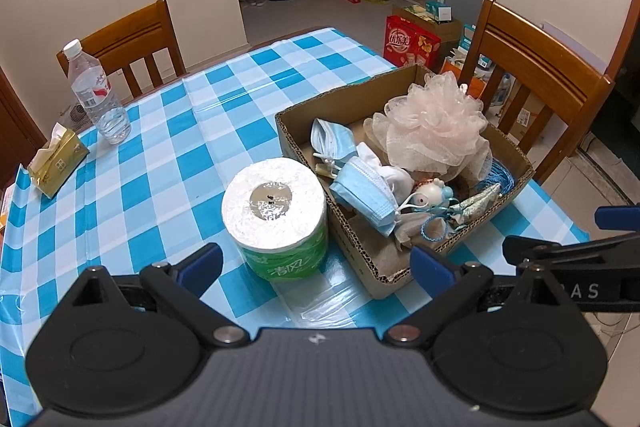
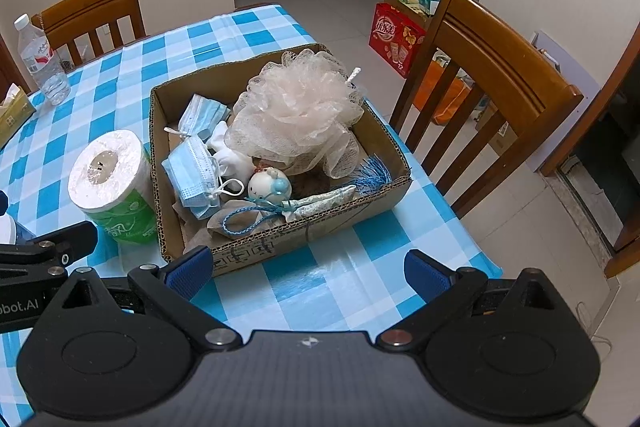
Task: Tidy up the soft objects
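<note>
Where it stands upright, toilet roll (image 1: 275,213) wears green wrap.

The table with blue-white checked plastic cloth (image 1: 168,147) carries, ahead of the fingers, a brown cardboard box (image 1: 304,131), a white paper roll in green wrap (image 1: 276,223), a clear plastic bottle (image 1: 98,95) and a yellow tissue pack (image 1: 58,159).

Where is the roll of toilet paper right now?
The toilet paper roll stands upright on the checked tablecloth, just outside the cardboard box's left wall, in both views.
</note>
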A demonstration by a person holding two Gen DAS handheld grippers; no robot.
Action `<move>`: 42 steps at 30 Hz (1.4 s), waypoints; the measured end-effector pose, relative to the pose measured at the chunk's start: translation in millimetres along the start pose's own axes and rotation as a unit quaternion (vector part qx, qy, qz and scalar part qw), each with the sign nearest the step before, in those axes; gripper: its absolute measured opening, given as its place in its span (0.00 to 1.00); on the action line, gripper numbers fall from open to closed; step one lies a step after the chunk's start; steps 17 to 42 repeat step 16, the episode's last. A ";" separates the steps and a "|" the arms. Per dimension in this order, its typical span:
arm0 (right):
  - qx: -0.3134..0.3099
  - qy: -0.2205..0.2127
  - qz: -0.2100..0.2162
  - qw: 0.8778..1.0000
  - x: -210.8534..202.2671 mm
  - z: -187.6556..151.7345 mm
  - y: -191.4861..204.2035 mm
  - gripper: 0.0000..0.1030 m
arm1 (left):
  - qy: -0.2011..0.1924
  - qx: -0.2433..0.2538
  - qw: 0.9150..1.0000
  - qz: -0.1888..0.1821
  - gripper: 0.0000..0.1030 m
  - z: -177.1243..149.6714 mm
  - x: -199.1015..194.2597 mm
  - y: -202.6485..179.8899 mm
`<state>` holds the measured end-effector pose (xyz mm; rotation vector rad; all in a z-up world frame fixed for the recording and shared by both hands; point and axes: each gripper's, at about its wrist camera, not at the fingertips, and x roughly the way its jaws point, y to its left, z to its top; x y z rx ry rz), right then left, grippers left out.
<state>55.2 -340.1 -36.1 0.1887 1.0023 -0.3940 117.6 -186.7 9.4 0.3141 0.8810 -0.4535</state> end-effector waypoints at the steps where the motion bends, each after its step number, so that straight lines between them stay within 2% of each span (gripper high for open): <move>1: 0.000 0.000 0.000 1.000 0.4 0.2 -0.8 1.00 | 0.000 0.000 1.000 0.000 0.97 0.1 0.4 -0.2; 42: -0.001 0.000 -0.002 1.000 3.2 1.8 -5.0 1.00 | 0.002 -0.001 1.000 0.000 0.97 2.9 3.2 -3.8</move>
